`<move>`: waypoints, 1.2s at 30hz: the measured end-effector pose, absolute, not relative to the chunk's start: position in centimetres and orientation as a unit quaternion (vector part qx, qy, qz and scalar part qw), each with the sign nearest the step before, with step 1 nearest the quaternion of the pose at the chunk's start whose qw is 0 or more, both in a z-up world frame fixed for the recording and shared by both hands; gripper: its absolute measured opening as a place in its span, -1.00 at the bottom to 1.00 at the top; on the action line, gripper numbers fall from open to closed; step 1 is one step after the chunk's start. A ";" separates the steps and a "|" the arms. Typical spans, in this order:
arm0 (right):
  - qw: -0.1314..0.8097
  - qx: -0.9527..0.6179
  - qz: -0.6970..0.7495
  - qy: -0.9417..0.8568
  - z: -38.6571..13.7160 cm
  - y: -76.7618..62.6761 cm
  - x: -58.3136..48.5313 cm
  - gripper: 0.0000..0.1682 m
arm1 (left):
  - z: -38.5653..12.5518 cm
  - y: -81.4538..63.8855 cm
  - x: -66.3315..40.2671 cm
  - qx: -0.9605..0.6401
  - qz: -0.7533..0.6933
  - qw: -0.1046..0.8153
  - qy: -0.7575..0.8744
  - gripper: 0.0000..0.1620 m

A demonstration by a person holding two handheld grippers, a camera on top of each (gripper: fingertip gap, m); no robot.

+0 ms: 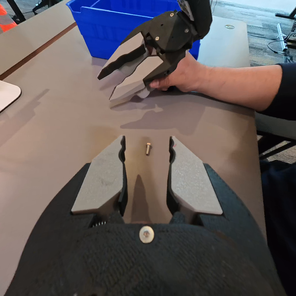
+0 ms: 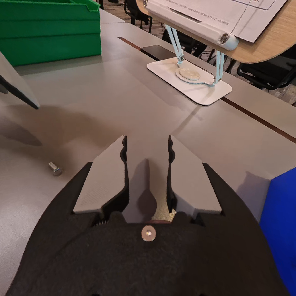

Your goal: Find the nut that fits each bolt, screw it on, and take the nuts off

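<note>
Smooth grey-brown tabletop (image 1: 56, 128), dark seam strip across it. Small silver hex-head bolt (image 1: 148, 149) lies flat on table, threaded shank short, between tips of left gripper (image 1: 147, 141), untouched. Left jaws spread, empty. Right gripper (image 2: 147, 141) spread, empty; grey angular fingers (image 2: 105, 181), black wavy pads. Blue plastic bin (image 1: 112, 32) behind; green bin (image 2: 48, 32), white stand base (image 2: 192, 83) nearby.

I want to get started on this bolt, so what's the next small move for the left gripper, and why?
Probably ease the left gripper forward and down, then close on the bolt. The bolt lies flat on the table, bare of any nut, lined up in the gap between the open fingers but not yet touched. The right gripper is open and empty, off to the side.
</note>
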State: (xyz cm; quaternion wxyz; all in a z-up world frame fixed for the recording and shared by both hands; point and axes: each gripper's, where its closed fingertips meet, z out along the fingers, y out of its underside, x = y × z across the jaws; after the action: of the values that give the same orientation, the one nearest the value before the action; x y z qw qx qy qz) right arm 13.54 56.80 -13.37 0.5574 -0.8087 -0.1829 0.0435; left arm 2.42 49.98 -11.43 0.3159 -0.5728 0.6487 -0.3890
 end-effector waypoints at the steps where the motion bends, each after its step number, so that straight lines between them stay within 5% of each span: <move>1: 0.559 -0.807 0.050 -0.182 -13.3 56.9 13.5 -0.41 | -11.6 50.0 2.4 -0.574 -0.390 0.313 0.648 -0.35; 24: 0.513 -0.835 0.058 -0.191 -14.8 56.2 12.7 -0.46 | -15.1 52.9 2.7 -0.631 -0.379 0.271 0.620 -0.30; 36: 0.490 -0.849 0.032 -0.193 -15.7 56.0 12.3 -0.53 | -8.2 53.8 0.9 -0.592 -0.426 0.343 0.592 -0.34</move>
State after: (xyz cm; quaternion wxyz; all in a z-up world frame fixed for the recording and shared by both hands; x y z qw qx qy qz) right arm 12.32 55.97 -15.73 0.4900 -0.8495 -0.1931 0.0324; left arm 0.87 53.82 -8.18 0.3425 -0.5922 0.5921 -0.4258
